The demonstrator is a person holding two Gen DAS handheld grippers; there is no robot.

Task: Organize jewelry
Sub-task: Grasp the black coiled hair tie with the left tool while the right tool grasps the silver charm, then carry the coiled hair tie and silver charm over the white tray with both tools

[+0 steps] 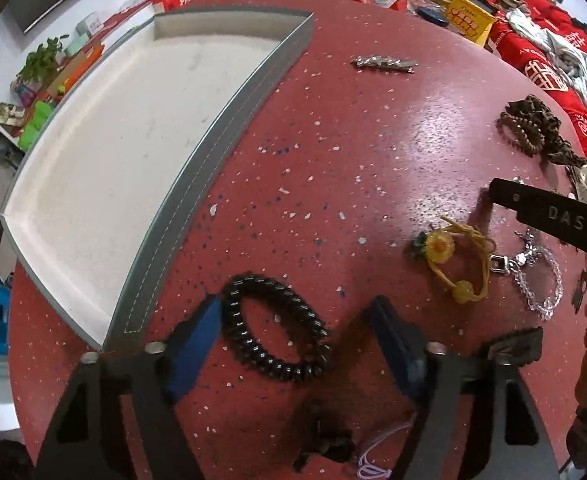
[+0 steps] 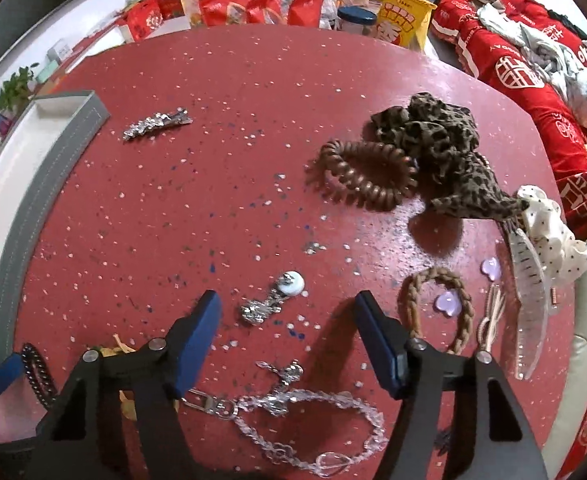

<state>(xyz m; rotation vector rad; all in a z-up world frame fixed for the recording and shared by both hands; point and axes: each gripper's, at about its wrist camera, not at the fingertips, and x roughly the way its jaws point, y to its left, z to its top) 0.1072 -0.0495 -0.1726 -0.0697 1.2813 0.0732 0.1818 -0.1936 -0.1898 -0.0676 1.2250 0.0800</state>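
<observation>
While the left gripper (image 1: 293,320) stands over the red speckled table (image 1: 333,140), its jaws are partly apart around a black spiral bracelet (image 1: 277,328); the left pad is at its coil and the right pad is clear. Just beside lies the empty grey tray (image 1: 213,152). The right gripper (image 2: 287,312), also half wide, holds nothing; a silver charm (image 2: 271,300) lies between its fingers and a clear bead bracelet (image 2: 313,420) below.

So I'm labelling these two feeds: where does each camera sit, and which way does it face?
Left wrist: on the left gripper, looking steeply down at the black coil bracelet between its open jaws, beside the grey tray; the right gripper's finger intrudes at right.
Right wrist: on the right gripper, looking down at a silver charm.
Shared: the silver hair clip and the crystal bracelet.
</observation>
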